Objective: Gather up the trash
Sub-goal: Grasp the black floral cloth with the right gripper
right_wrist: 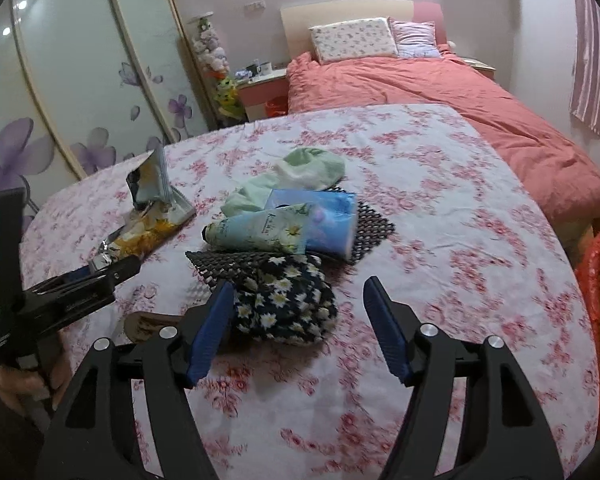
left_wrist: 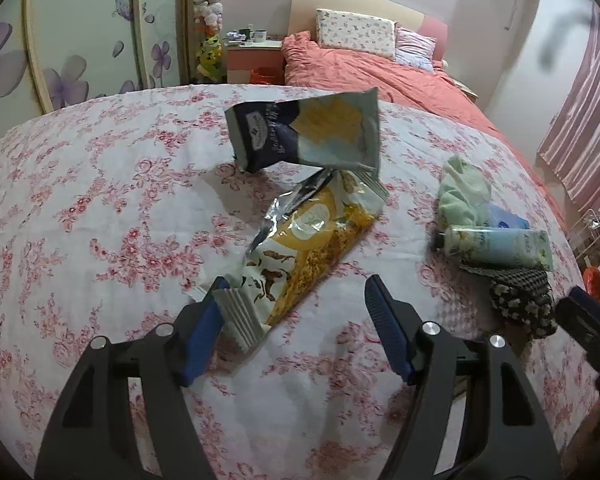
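On the floral-clothed desk both snack wrappers, yellow and blue, lie uncollected, with the wide-open left gripper straddling the yellow one's end and the right gripper open, empty.

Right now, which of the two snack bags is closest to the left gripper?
The yellow snack bag, lying flat with its sealed end between the open left gripper's fingers; the dark blue bag stands farther back.
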Available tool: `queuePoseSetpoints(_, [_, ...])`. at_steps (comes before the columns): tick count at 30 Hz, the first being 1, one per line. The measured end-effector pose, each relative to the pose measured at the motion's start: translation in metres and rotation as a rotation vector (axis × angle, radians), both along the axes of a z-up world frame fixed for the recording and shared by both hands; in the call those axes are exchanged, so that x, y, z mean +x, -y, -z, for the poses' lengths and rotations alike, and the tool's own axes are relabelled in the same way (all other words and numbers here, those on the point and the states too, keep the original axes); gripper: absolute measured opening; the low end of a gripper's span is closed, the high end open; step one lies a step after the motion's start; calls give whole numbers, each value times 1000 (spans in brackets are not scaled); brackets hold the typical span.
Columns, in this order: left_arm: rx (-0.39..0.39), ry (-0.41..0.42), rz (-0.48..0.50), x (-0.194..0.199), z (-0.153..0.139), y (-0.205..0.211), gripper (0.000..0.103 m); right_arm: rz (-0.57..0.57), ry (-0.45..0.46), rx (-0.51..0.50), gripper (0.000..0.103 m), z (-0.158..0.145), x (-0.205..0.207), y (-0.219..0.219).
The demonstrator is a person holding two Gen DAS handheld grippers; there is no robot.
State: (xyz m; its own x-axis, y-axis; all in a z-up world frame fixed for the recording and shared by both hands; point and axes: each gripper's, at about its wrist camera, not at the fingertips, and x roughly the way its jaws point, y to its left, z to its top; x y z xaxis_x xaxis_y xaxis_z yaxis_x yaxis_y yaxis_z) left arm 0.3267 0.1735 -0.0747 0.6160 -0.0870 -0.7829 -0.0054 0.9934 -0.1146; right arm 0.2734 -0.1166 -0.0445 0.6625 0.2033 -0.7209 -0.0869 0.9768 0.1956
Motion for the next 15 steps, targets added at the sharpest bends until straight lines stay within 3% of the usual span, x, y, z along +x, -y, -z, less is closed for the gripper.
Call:
queuePoseSetpoints(3, [14, 12, -13, -1, -3, -1, 69, -4, -35, -17, 66, 10, 6, -5])
queuePoseSetpoints(5, [9, 15, -31, 0, -4, -5, 69, -14, -64, -13, 28, 17, 8, -3])
queuePoseSetpoints(7, [2, 16, -43, 1, -4, -9, 69, -26, -90, 21, 13, 21, 7, 2])
queuePoseSetpoints(13, [-9, 2, -45, 7, 1, -7, 68, 10, -15, 17, 8, 5, -10, 20])
queuePoseSetpoints(15, [-16, 3, -31, 6, 3, -2, 60, 28, 4, 10, 8, 0, -13, 27])
